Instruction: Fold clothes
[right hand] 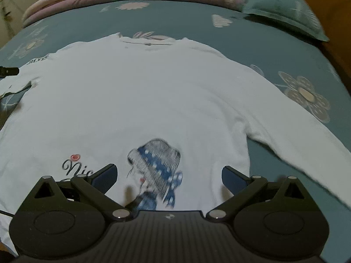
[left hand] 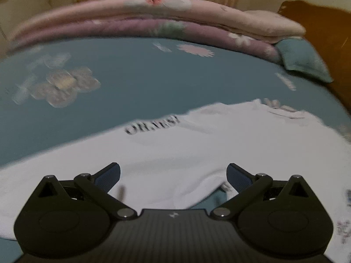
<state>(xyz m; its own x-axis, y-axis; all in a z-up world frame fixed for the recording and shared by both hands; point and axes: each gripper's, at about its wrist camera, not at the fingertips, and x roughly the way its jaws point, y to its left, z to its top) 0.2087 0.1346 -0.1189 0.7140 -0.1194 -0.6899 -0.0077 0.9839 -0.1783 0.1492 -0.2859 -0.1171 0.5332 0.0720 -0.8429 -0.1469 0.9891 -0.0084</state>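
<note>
A white long-sleeved shirt (right hand: 142, 100) lies flat and spread out on a teal flowered bedsheet (right hand: 241, 50), collar at the far end. Its front carries a printed figure in a blue hat (right hand: 156, 164) and dark cursive lettering (right hand: 76, 168). My right gripper (right hand: 169, 176) hovers open over the shirt's lower front, nothing between its fingers. In the left wrist view the same shirt (left hand: 186, 149) shows a sleeve with black lettering (left hand: 153, 123). My left gripper (left hand: 173, 175) is open above the sleeve and armpit area, holding nothing.
A stack of folded pink and purple quilts (left hand: 142, 19) lies along the far side of the bed. A teal pillow (right hand: 283, 11) sits at the far right beside them. A brown wooden bed frame (left hand: 318, 28) borders the right side.
</note>
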